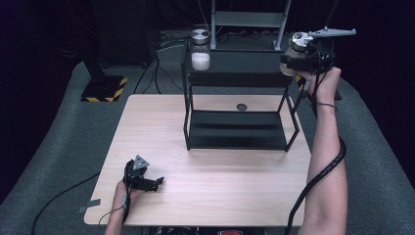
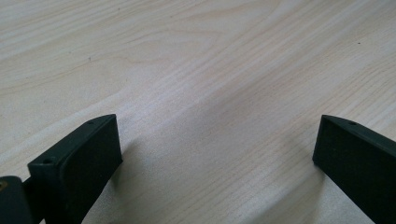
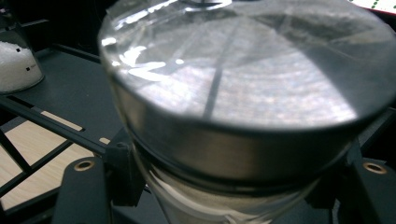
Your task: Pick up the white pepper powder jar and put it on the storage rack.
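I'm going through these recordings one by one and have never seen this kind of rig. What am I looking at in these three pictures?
A person works at a wooden table, holding a two-jaw gripper in each hand. The high view looks down from above. The other two pictures come from cameras riding on the grippers. The left gripper rests on the table with its jaws open and nothing between them. The right gripper is raised at the top of a black two-tier shelf, shut on a glass jar with a metal lid. A second jar, holding white grains, stands on the top tier.

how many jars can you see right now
2. One jar with white contents stands on the left end of the shelf's top. The other jar is clamped in the right gripper at the right end.
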Demonstrator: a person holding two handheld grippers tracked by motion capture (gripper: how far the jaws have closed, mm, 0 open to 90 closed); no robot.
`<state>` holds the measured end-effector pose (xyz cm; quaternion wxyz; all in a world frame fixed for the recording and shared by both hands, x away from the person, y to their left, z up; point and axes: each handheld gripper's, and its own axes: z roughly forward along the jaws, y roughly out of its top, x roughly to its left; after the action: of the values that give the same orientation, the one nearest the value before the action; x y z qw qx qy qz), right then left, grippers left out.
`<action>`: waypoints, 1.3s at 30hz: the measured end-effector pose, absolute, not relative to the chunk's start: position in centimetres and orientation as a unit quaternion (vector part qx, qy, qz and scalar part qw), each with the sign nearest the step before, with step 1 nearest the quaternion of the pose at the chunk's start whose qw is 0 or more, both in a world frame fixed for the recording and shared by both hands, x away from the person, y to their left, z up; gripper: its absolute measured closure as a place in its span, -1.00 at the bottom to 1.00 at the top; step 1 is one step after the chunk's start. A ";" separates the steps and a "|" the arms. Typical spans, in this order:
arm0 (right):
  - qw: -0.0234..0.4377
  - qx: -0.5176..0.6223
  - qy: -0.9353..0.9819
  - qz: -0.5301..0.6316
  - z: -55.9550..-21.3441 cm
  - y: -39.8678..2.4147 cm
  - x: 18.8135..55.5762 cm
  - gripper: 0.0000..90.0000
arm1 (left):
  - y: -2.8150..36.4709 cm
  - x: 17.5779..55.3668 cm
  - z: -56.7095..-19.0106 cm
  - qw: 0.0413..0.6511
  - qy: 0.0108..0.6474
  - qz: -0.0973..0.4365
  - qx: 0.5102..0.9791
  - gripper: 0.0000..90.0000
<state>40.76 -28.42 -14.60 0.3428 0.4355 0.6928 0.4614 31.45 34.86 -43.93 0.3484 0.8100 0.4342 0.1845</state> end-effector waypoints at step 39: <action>0.338 0.441 0.703 0.445 -14.0 -27.7 43.6 -0.33 | 34.9 31.4 -43.9 0.348 0.434 0.185 0.810 -0.99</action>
<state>43.62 -27.72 -13.96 0.3378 0.4406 0.7028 0.4449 31.45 34.86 -43.93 0.3485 0.8099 0.4341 0.1848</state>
